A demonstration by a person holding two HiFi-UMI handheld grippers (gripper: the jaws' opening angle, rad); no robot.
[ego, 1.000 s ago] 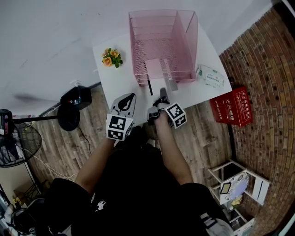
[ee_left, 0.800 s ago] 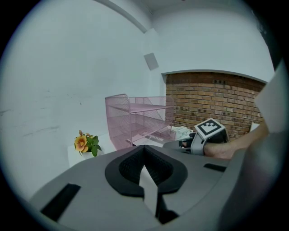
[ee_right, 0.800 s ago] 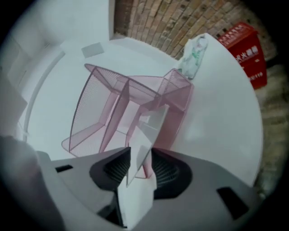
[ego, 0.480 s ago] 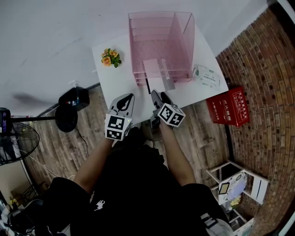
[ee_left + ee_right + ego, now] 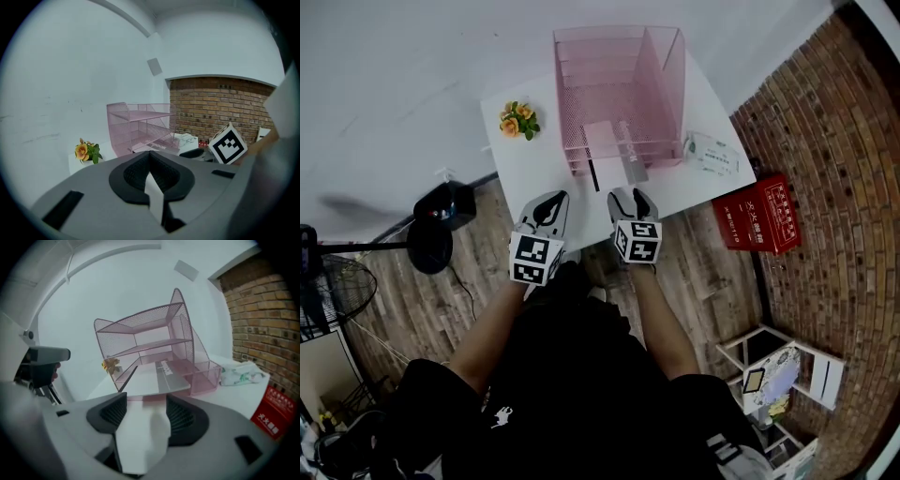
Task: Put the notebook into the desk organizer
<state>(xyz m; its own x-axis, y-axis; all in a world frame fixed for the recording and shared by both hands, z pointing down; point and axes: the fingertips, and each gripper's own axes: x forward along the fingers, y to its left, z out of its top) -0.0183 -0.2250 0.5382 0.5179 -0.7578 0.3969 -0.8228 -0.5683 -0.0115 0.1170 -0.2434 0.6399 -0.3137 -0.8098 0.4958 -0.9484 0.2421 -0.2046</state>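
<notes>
Pink wire-mesh desk organizer (image 5: 661, 80) holds the grey-and-white notebook (image 5: 161, 376) in its lower tray, its end jutting out just ahead of our right gripper (image 5: 146, 403). That gripper's fingers have just been opening wide and have nothing between them. Our left gripper (image 5: 150, 154) has its fingers together and empty. We judge that little is left, perhaps a push.

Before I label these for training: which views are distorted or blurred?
Head view: sharp, evenly lit, brick wall bowed at the edge. Left gripper view: fisheye, black corners, desk organizer crisp. Right gripper view: same black corners, desk organizer tilted, notebook soft.
</notes>
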